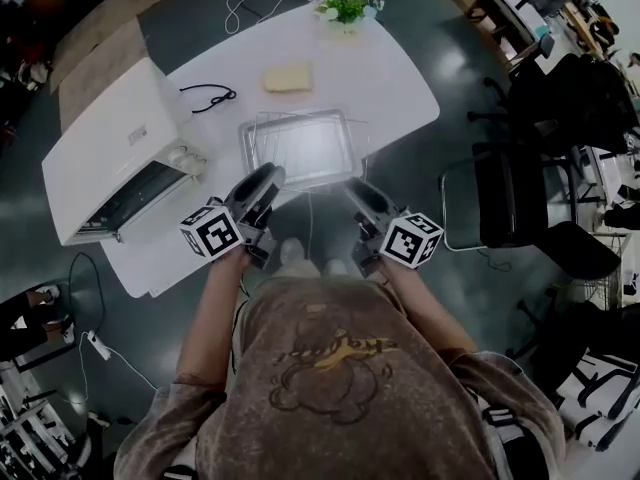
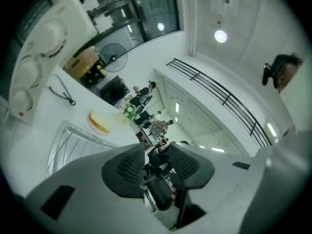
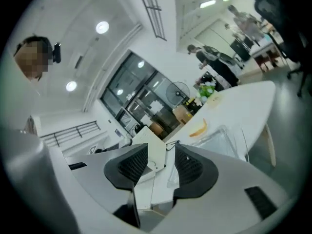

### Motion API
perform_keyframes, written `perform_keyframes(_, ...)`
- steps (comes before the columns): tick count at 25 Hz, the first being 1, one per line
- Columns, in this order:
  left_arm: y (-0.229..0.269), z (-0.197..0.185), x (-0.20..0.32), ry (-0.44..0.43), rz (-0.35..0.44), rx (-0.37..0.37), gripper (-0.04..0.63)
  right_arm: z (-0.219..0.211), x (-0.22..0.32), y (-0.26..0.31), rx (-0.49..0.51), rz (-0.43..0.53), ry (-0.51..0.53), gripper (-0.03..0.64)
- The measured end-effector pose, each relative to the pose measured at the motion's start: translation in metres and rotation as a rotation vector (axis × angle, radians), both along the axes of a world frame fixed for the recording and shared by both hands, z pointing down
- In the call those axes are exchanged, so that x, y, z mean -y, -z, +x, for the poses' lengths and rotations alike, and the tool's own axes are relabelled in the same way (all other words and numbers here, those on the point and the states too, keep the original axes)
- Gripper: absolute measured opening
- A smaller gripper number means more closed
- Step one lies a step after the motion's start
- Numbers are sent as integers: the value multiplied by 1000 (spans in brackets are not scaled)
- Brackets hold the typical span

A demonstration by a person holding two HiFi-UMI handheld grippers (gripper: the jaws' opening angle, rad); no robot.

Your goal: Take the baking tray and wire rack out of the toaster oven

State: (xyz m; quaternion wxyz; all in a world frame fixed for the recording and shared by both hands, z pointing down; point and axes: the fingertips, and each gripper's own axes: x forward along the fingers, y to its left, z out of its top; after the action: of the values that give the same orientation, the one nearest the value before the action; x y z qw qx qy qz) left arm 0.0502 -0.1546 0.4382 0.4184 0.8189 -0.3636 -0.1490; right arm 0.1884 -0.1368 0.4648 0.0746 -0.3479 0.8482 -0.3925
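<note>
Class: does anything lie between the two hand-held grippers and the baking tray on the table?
Nothing visible does. The baking tray, wire rack on it, lies just ahead of the left hand-held gripper and right hand-held gripper; bread lies beyond.

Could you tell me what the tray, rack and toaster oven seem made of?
The tray looks like bare metal, dull silver sheen. The rack is thin shiny wire, probably steel. The toaster oven has a smooth white casing, painted metal or plastic.
</note>
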Motion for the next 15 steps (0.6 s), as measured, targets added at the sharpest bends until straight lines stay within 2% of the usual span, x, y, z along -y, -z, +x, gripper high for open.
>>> perform_keyframes(2,24,6,1,-27,74,48,141,-5,2,28,-59,100,32,143)
perform_keyframes(6,62,12,2,-31,193,162,177,-12,5,74,-127,239,51,143)
perform_keyframes(11,88,16,-12,-7,391,379,197,-5,0,115,-272,440,5,143)
perform_keyframes(14,87,20,-21,-9,470,472,196,-3,-3,120,-294,484,-22,88)
perform_keyframes(15,85,21,-22,-9,473,487,164,-2,-4,119,-292,489,-31,59)
